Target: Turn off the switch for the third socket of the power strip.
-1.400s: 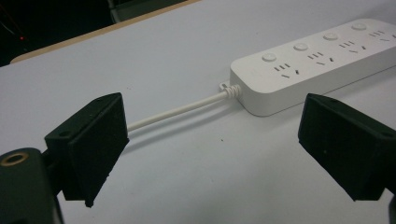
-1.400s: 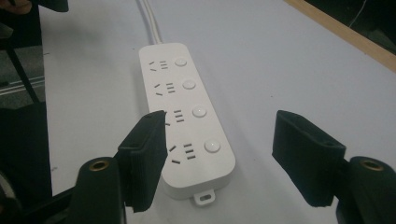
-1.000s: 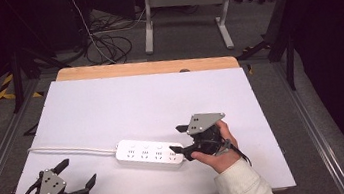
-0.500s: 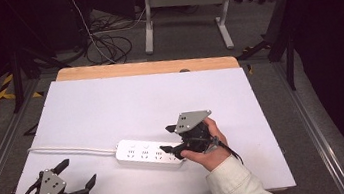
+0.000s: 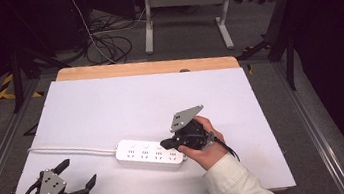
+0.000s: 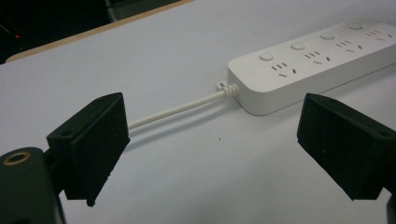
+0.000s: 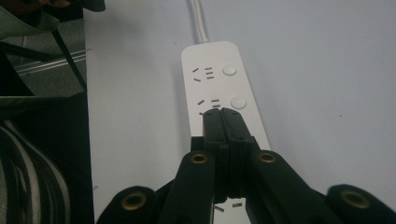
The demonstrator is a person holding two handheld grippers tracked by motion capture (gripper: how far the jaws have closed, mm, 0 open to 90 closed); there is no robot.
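Two tools: right tool point(image 5: 166, 143) closed, empty, tips just over strip point(image 5: 149, 153), likely to press a switch; left tool point(image 5: 77, 175) open, idle, strip's cord point(image 6: 177, 109) ahead of it.

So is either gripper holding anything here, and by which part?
Nothing is held. The right gripper has its jaws shut empty above the power strip; the left gripper is open.
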